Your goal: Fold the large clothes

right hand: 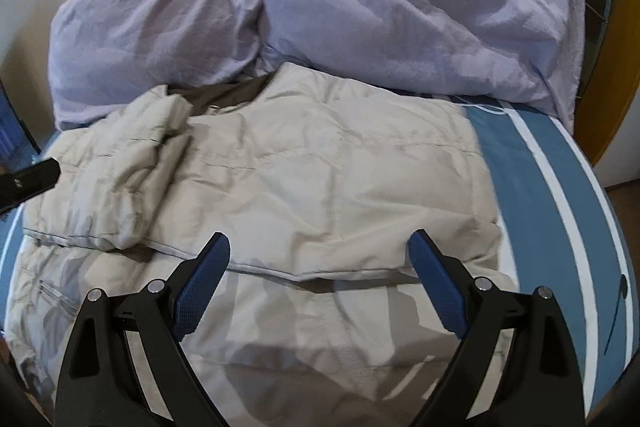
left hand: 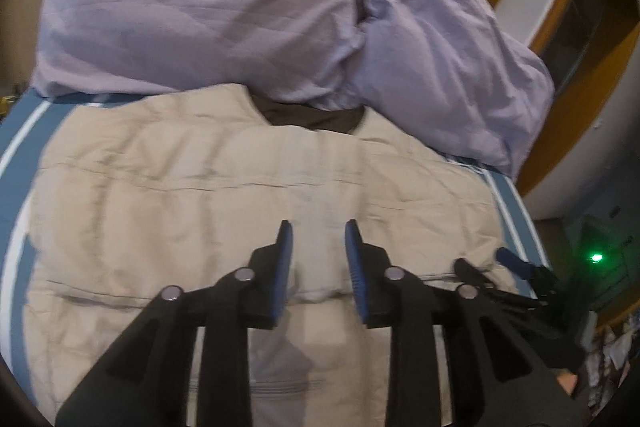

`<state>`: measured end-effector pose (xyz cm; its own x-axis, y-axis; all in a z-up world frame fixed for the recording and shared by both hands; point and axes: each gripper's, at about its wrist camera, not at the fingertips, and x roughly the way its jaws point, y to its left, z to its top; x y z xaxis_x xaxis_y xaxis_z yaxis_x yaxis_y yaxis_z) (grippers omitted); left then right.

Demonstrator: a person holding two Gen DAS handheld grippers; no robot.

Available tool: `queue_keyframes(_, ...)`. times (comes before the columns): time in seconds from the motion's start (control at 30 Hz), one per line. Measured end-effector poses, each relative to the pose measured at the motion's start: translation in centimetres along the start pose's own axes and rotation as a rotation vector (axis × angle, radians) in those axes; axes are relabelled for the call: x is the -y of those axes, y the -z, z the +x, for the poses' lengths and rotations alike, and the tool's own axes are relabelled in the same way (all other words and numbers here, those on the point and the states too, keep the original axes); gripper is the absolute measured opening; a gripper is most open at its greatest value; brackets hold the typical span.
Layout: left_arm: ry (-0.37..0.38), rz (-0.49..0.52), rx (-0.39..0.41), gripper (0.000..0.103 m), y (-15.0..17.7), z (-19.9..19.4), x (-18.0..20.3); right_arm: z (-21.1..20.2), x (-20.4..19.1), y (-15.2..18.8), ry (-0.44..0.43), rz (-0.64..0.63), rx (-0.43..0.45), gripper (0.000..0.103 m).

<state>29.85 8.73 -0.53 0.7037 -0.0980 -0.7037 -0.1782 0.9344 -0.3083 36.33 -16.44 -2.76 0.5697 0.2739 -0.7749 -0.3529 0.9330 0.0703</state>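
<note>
We judge the folding well under way: the beige quilted puffer jacket (right hand: 312, 167) lies flat on the blue-and-white striped bed (right hand: 560, 187), one sleeve (right hand: 120, 167) already laid across its left side, the body fold left to do. Nearest us, the right gripper (right hand: 318, 243) stands wide open and empty over the hem; the left gripper (left hand: 319, 231), narrowly open, holds nothing above the jacket's middle. Beyond lies a rumpled lilac duvet (left hand: 200, 7).
</note>
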Motion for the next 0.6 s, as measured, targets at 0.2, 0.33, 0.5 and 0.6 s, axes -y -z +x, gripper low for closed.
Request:
queue_keyframes(0.2,-0.103,-0.020,-0.006,0.035,0.1,-0.5,-3.8,0.4,-3.2,-0.5,-0.110,-0.020,-0.012,0.088)
queue_keyframes(0.33,-0.154,-0.011,-0.005,0.040,0.2,-0.6,-5.3,1.1,-5.3,-0.9,-0.183,-0.018,-0.035,0.083)
queue_keyframes(0.5,-0.212,0.002,-0.008,0.042,0.5,-0.8,-7.0,2.7,-6.9,-1.5,-0.248,0.028,-0.076,0.077)
queue_keyframes(0.6,-0.232,0.003,-0.009,0.042,0.7,-0.9,-7.7,4.1,-7.3,-1.7,-0.277,0.082,-0.113,0.074)
